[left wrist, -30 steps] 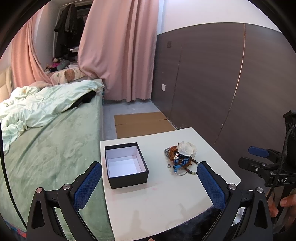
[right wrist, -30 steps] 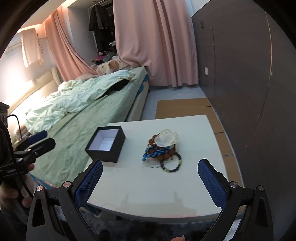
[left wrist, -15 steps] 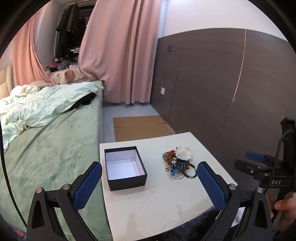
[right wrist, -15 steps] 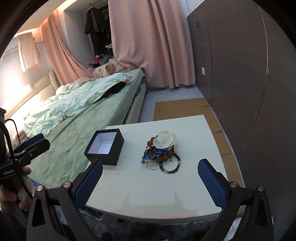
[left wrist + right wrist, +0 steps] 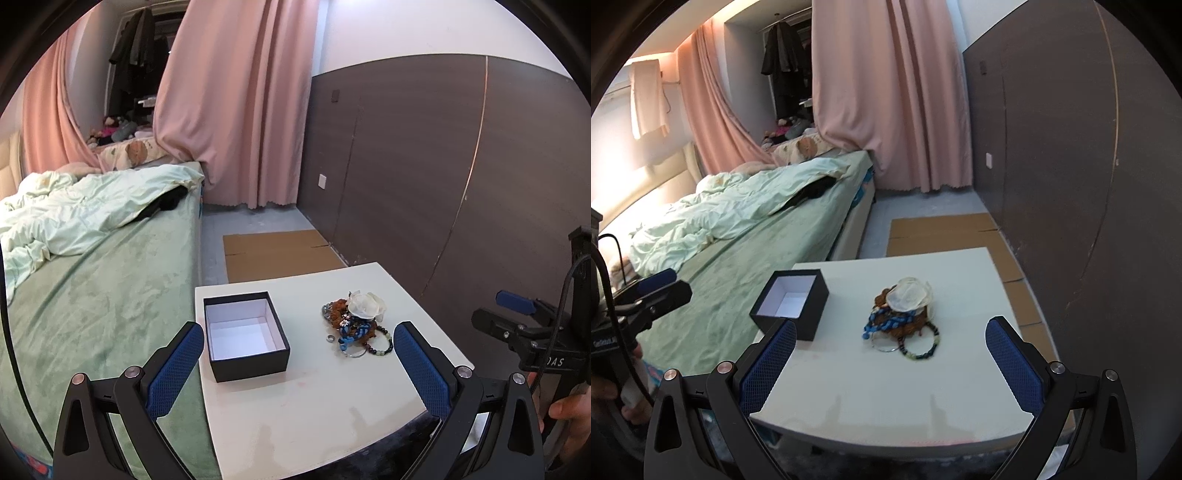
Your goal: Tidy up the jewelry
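A black open box with a white inside (image 5: 245,334) (image 5: 792,300) stands on the left part of a small white table (image 5: 314,402) (image 5: 886,391). A pile of jewelry (image 5: 356,323) (image 5: 905,310) lies to its right: a white flower piece (image 5: 365,304), blue and brown beaded strands, a dark bead bracelet (image 5: 919,345) and a metal ring. My left gripper (image 5: 297,362) is open and empty, held above the table's near edge. My right gripper (image 5: 890,356) is open and empty, also short of the pile. Each gripper shows at the edge of the other's view.
A bed with a green cover (image 5: 92,295) borders the table's left side. A dark panelled wall (image 5: 443,166) runs along the right. Flat cardboard (image 5: 277,251) lies on the floor beyond the table. Pink curtains (image 5: 229,103) hang at the back.
Both grippers have drawn back slightly and risen; the table and jewelry look a little farther and lower in both views. Both stay open and empty. Nothing on the table moved.
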The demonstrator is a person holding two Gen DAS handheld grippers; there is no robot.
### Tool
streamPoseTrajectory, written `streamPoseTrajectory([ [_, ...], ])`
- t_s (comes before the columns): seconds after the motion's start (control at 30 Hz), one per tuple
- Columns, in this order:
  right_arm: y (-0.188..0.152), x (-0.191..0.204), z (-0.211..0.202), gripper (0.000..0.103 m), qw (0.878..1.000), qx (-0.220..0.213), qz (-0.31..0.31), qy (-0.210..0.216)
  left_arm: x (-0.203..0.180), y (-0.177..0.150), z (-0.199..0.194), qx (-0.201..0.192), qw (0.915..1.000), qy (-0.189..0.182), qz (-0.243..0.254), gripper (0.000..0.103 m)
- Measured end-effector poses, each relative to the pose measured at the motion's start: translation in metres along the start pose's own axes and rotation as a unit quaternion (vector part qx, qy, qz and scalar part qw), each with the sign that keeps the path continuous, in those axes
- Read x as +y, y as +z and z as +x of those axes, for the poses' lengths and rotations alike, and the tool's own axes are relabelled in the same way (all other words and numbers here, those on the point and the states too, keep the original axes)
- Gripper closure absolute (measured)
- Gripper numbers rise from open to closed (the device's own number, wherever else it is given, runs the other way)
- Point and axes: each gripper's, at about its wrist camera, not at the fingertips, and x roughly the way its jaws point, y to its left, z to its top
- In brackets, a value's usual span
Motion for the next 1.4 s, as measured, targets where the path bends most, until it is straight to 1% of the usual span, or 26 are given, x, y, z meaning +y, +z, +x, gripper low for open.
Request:
streamPoseTrajectory([
  [0.2, 0.002, -0.001, -0.002, 0.000, 1.000, -0.009, 0.008, 0.003, -0.002, 0.000, -0.002, -0.008, 0.9999, 0.009, 0.007, 0.001],
  [0.37, 0.002, 0.000, -0.002, 0.000, 1.000, -0.008, 0.010, 0.006, 0.001, 0.000, -0.004, -0.008, 0.9999, 0.006, 0.002, 0.001],
  [0.6, 0.001, 0.004, -0.002, 0.000, 1.000, -0.012, 0.007, -0.002, 0.000, 0.001, -0.001, -0.005, 1.0000, -0.007, 0.001, 0.001],
  [0.8, 0.002, 0.006, 0.000, 0.000, 1.000, -0.009, 0.007, 0.009, -0.004, 0.000, 0.002, -0.004, 0.9999, -0.009, 0.009, 0.001],
  [0.93, 0.006, 0.002, 0.004, 0.000, 1.000, -0.010, 0.016, 0.017, 0.000, 0.000, 0.010, -0.002, 0.9999, -0.015, 0.006, 0.001],
  [1.0, 0.009, -0.007, 0.007, 0.000, 0.999, -0.009, 0.030, 0.018, 0.004, -0.001, 0.019, 0.011, 0.9998, -0.013, -0.003, 0.001],
  [1.07, 0.009, -0.018, 0.013, 0.000, 0.998, -0.004, 0.051, 0.021, 0.009, 0.000, 0.030, 0.025, 0.9993, -0.020, -0.018, 0.004],
  [1.2, 0.009, -0.042, 0.033, 0.000, 0.995, 0.023, 0.096, 0.021, 0.011, 0.005, 0.040, 0.033, 0.9988, -0.025, -0.027, 0.005],
  [1.3, 0.008, -0.051, 0.046, 0.000, 0.991, 0.035, 0.121, 0.042, 0.010, 0.009, 0.045, 0.033, 0.9991, -0.016, -0.021, 0.005],
  [1.4, 0.007, -0.057, 0.063, 0.000, 0.986, 0.050, 0.143, 0.064, 0.012, 0.011, 0.057, 0.042, 0.9985, -0.021, -0.029, 0.005],
])
